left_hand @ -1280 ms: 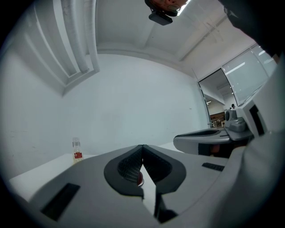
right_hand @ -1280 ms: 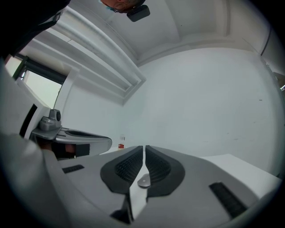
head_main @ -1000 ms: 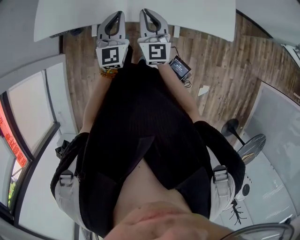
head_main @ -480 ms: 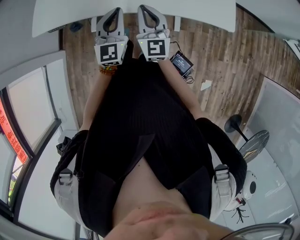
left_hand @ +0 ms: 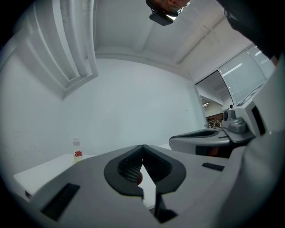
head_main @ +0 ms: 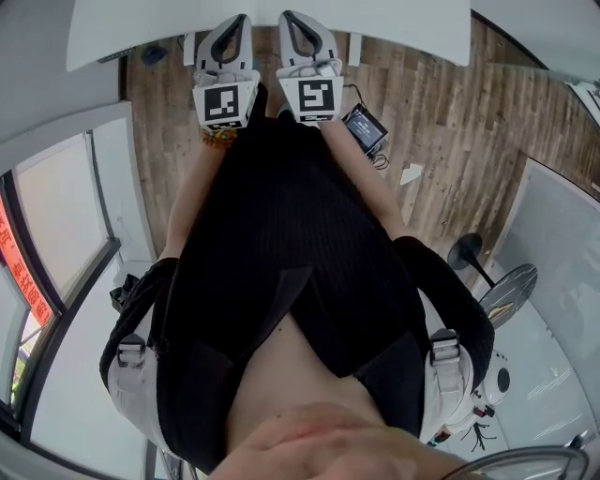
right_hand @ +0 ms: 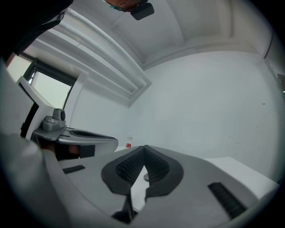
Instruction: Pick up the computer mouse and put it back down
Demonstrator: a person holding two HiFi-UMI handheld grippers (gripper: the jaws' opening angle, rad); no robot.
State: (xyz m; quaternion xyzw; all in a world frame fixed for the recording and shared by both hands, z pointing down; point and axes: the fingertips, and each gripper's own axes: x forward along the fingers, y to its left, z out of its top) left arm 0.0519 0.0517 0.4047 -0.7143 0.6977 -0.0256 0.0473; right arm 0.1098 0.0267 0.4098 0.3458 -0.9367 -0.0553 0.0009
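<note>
Left gripper (head_main: 234, 23), right gripper (head_main: 292, 21): side by side, 12 o'clock, at white desk (head_main: 403, 28) edge; both jaws closed tip-to-tip, holding nothing.

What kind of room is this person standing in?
Probably an office or lab room: a white table, wood-plank floor, large glass panels and a floor fan.

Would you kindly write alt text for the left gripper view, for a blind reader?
The left gripper, seen along its own jaws, is shut with nothing gripped, pointing over a white table toward a plain white wall. A small bottle with a red label stands on the table at left; the right gripper sits alongside at right.
</note>
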